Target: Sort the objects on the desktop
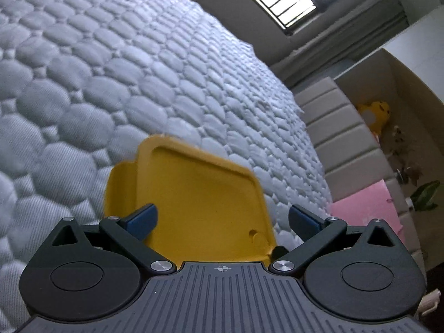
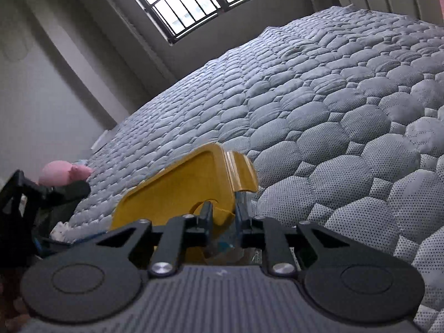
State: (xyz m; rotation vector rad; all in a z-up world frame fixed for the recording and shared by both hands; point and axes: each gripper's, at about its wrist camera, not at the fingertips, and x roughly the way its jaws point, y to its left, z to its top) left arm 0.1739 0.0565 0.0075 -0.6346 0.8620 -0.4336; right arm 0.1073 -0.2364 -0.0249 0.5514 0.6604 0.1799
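Quilted mattress (image 1: 138, 69) bears a yellow lid (image 1: 199, 194): left tongs (image 1: 222, 219) wide, right tongs (image 2: 223, 216) pinching it.

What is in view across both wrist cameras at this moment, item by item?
Lid: one, yellow, with a side latch, on the mattress in front of both grippers.
Mattress: one, grey quilted, fills most of both views.
Window: one, barred, bright, behind the bed.
Headboard: one, beige padded, at the mattress edge.
Plush toy: one, pink, by the mattress's far side.
Left gripper: open, jaws either side of the lid.
Right gripper: jaws narrowed onto the lid's edge.
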